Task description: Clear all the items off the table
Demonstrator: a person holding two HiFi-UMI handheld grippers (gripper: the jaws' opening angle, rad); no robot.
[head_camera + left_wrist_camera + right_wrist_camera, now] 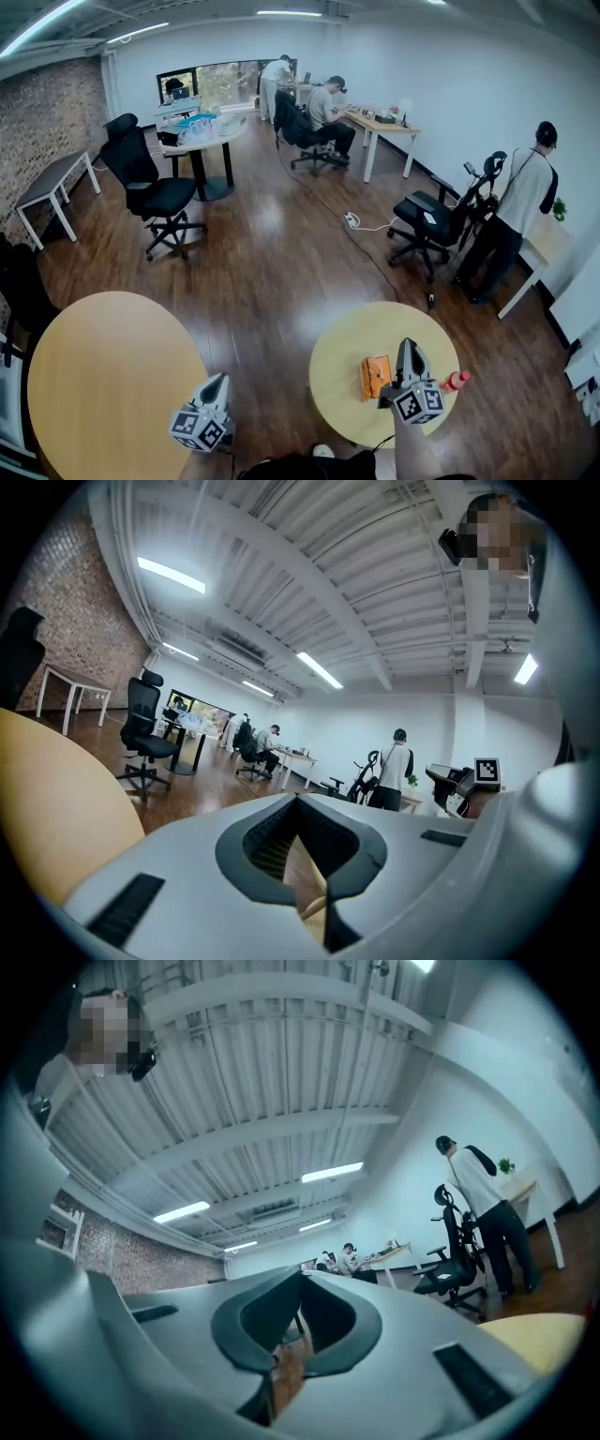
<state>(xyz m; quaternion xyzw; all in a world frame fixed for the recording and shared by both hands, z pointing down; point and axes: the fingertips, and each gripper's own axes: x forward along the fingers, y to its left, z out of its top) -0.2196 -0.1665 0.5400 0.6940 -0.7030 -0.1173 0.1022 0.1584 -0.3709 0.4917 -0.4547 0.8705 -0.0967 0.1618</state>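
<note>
A large round tabletop (103, 375) of pale wood fills the lower left of an open office, bare on the part that shows. Just beside its right edge the left gripper (218, 382) is held level, its fingers (281, 810) brought together at the tips with nothing between them; only wooden floor (272, 281) shows through the gap behind the tips. Across a strip of that floor stands a smaller round tabletop (342, 366), where the things to be cleared lie: an orange packet (375, 375) near the middle, and a small red item (454, 380) at the right rim. The right gripper (409, 347) appears over this tabletop between the two, just beside the packet and apart from the red item; its own view looks out across the room rather than down at the wood. Its fingers (281, 1293) are closed tip to tip and hold nothing. Farther back a black office chair (155, 187) stands on the floor, and a person (525, 202) in a light top stands at the far right
</note>
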